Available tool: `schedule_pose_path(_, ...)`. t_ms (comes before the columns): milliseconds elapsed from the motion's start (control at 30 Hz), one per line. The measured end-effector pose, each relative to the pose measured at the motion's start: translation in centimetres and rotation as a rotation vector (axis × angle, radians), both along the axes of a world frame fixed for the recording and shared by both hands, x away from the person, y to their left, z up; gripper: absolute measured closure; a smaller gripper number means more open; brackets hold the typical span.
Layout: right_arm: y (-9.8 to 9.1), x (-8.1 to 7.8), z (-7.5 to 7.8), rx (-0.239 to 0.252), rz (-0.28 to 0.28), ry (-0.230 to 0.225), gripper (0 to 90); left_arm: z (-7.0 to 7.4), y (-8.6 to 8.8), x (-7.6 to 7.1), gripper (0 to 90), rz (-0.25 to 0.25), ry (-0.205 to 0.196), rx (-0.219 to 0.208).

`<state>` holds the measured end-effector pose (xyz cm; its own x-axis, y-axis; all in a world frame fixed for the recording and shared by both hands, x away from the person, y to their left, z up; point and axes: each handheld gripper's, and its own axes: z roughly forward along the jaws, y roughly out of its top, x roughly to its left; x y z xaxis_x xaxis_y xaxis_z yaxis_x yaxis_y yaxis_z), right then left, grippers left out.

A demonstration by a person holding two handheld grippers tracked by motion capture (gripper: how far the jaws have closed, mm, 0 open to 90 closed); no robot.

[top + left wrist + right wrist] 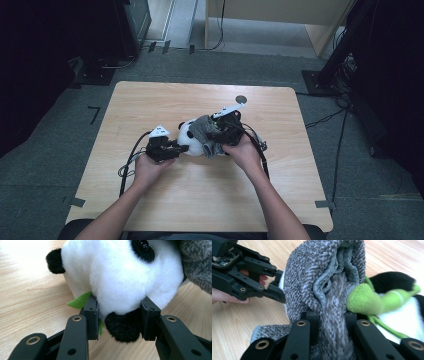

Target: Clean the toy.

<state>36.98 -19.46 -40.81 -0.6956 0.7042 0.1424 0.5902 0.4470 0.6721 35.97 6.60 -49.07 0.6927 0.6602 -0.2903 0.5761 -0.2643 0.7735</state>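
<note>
Gripping panda (pixel 120 277) and grey sock (pixel 312 280), no writing legible.

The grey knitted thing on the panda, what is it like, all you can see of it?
The grey cloth looks like a small knitted garment, speckled grey and white, soft, with a ribbed folded hem. It is bunched and partly draped over the toy panda, which lies at the middle of the wooden table. The right gripper pinches a fold of it; the left gripper clamps the panda's white plush.

A lab: bare wooden table (pixel 150 100) on grey carpet (pixel 60 130), floor cables (pixel 327 117), dark equipment stands (pixel 345 45).
</note>
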Motion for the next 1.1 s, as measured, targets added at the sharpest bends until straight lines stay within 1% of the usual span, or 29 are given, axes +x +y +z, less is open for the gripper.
schedule_pose_path(67, -0.5, 0.0, 0.2, 0.001, -0.010, -0.006, 75.9, 0.0, 0.1, 0.1, 59.2, -0.001, 0.003, -0.003)
schedule_pose_path(133, -1.1, 0.1, 0.4, 0.002, -0.034, -0.011, 75.9, 0.0, 0.1, 0.1, 59.2, -0.002, 0.007, -0.005)
schedule_pose_path(267, -2.7, 0.3, 0.9, 0.009, -0.086, -0.004, 75.9, 0.0, 0.1, 0.1, 59.2, -0.001, 0.010, -0.012)
schedule_pose_path(367, -3.1, 0.3, 1.2, -0.022, -0.114, -0.023, 76.0, 0.0, 0.1, 0.1, 59.0, 0.000, 0.012, -0.016)
schedule_pose_path(400, -3.1, 0.3, 1.4, -0.018, -0.111, -0.025, 76.0, -0.1, 0.1, 0.1, 58.9, 0.000, 0.012, -0.018)
schedule_pose_path(433, -2.9, 0.2, 1.6, 0.001, -0.101, -0.026, 76.1, -0.1, 0.2, 0.1, 58.7, -0.001, 0.012, -0.018)
schedule_pose_path(467, -2.8, 0.2, 1.7, 0.016, -0.101, -0.018, 76.1, -0.1, 0.2, 0.1, 58.4, -0.002, 0.011, -0.018)
schedule_pose_path(533, -2.1, 0.1, 2.1, 0.075, -0.071, -0.013, 76.1, -0.1, 0.2, 0.1, 58.0, -0.002, 0.008, -0.016)
schedule_pose_path(567, -1.4, 0.0, 2.3, 0.102, -0.051, -0.009, 76.1, -0.2, 0.2, 0.1, 57.9, -0.002, 0.009, -0.017)
schedule_pose_path(633, -0.1, 0.0, 2.5, 0.104, -0.019, -0.016, 76.1, -0.2, 0.2, 0.1, 57.5, 0.001, 0.011, -0.021)
schedule_pose_path(700, 1.5, 0.0, 2.5, 0.109, 0.011, -0.013, 76.0, -0.2, 0.2, 0.1, 56.8, -0.002, 0.011, -0.020)
schedule_pose_path(733, 2.5, 0.2, 2.4, 0.119, 0.030, -0.003, 76.0, -0.2, 0.2, 0.1, 56.4, -0.003, 0.010, -0.020)
schedule_pose_path(767, 3.0, 0.3, 2.3, 0.119, 0.039, 0.001, 76.0, -0.2, 0.2, 0.1, 56.1, -0.004, 0.006, -0.018)
schedule_pose_path(833, 4.7, 0.5, 1.7, 0.097, 0.061, 0.025, 76.0, -0.1, 0.1, 0.1, 55.7, -0.009, 0.000, -0.009)
schedule_pose_path(867, 5.1, 0.5, 1.4, 0.083, 0.069, 0.027, 76.0, -0.1, 0.1, 0.0, 55.4, -0.008, -0.003, -0.008)
schedule_pose_path(900, 5.7, 0.5, 1.0, 0.062, 0.074, 0.035, 76.0, -0.2, 0.1, 0.0, 55.2, -0.007, -0.005, -0.007)
schedule_pose_path(933, 6.3, 0.7, 0.4, 0.026, 0.082, 0.052, 75.9, -0.2, 0.1, 0.0, 54.8, -0.008, -0.006, -0.004)
schedule_pose_path(1000, 6.8, 0.8, -0.5, -0.034, 0.079, 0.060, 75.8, -0.3, 0.0, 0.0, 54.4, -0.005, -0.012, 0.019)
schedule_pose_path(1033, 6.7, 0.9, -0.7, -0.022, 0.082, 0.062, 75.7, -0.3, 0.1, 0.0, 54.5, -0.007, -0.009, 0.016)
schedule_pose_path(1067, 6.5, 1.0, -0.8, -0.006, 0.072, 0.074, 75.8, -0.3, 0.0, 0.0, 54.8, -0.006, -0.010, 0.016)
schedule_pose_path(1100, 6.3, 0.9, -0.7, -0.011, 0.071, 0.066, 75.8, -0.2, -0.1, 0.0, 55.3, -0.004, -0.012, 0.022)
